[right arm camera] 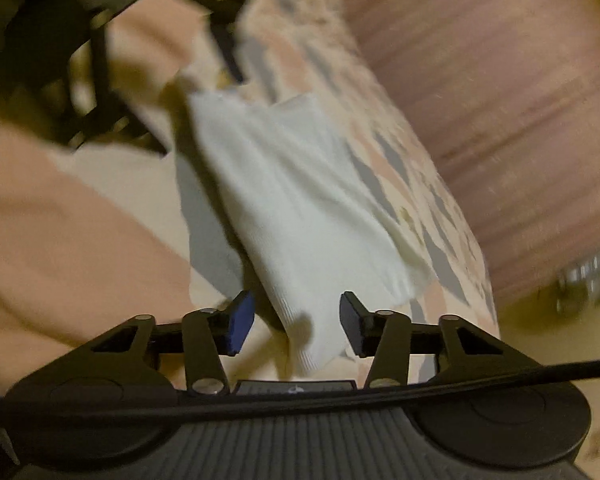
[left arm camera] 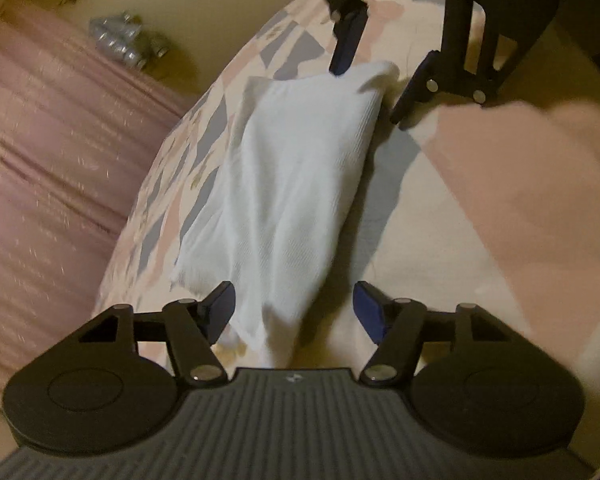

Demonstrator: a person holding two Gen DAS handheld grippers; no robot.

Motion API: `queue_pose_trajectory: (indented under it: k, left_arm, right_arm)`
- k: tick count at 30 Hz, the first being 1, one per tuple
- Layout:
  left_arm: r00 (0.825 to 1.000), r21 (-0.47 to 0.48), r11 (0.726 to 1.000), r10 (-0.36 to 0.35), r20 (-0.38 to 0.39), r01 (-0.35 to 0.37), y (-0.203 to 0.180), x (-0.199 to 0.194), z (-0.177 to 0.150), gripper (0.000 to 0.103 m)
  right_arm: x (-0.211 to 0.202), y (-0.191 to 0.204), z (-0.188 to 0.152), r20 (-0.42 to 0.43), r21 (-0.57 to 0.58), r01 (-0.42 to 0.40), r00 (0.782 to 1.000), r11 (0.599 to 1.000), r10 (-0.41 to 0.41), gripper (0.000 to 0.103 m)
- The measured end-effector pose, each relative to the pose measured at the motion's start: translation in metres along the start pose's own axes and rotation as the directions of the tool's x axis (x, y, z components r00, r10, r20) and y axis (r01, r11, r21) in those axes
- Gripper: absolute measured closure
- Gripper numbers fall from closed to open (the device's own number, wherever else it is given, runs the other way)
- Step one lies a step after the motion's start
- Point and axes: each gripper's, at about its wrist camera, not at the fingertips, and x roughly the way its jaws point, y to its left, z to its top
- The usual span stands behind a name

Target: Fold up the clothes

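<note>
A white ribbed garment (left arm camera: 292, 184) lies folded into a narrow strip on a patterned bedsheet (left arm camera: 188, 160). It also shows in the right wrist view (right arm camera: 300, 208). My left gripper (left arm camera: 294, 312) is open, its blue pads on either side of the near end of the garment. My right gripper (left arm camera: 374, 88) is open at the far end, one finger touching the garment's corner. In the right wrist view my right gripper (right arm camera: 298, 326) straddles the garment's ribbed end, and the left gripper (right arm camera: 180, 92) appears blurred at the far end.
A pink-and-cream cloth (left arm camera: 520, 208) lies beside the garment. A pink bed skirt (left arm camera: 52, 152) hangs below the mattress edge. A pack of bottles (left arm camera: 128, 38) stands on the floor by the wall. A black cable (right arm camera: 500, 376) crosses the right gripper body.
</note>
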Motion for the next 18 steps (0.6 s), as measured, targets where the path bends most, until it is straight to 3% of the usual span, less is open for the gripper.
queue_pose_trajectory:
  k: [4, 8, 9, 10, 11, 18]
  left_arm:
    - [1.0, 0.071, 0.997, 0.03, -0.003, -0.03, 0.002, 0.018, -0.003, 0.054]
    - [0.997, 0.158, 0.985, 0.072, -0.013, -0.069, 0.001, 0.028, -0.008, 0.08]
    - [0.997, 0.179, 0.981, 0.08, -0.006, -0.078, -0.001, 0.03, -0.009, 0.082]
    - [0.996, 0.195, 0.977, 0.088, -0.001, -0.086, -0.001, 0.031, -0.01, 0.092]
    - [0.995, 0.206, 0.974, 0.096, 0.004, -0.095, -0.002, 0.031, -0.011, 0.096]
    - [0.992, 0.187, 0.975, 0.113, 0.052, -0.121, 0.031, 0.014, -0.004, 0.097]
  right_arm:
    - [0.017, 0.008, -0.004, -0.008, -0.13, 0.025, 1.0, 0.991, -0.026, 0.063]
    - [0.027, 0.012, -0.014, -0.005, -0.203, 0.091, 0.996, 0.975, -0.094, 0.083]
    - [0.028, 0.013, -0.017, -0.002, -0.209, 0.096, 0.995, 0.973, -0.099, 0.09]
    - [0.028, 0.014, -0.02, 0.002, -0.216, 0.102, 0.995, 0.971, -0.105, 0.095]
    - [0.027, 0.016, -0.022, 0.011, -0.225, 0.116, 0.993, 0.967, -0.117, 0.095]
    - [0.004, -0.006, -0.014, 0.028, -0.17, 0.162, 0.987, 0.972, -0.159, 0.097]
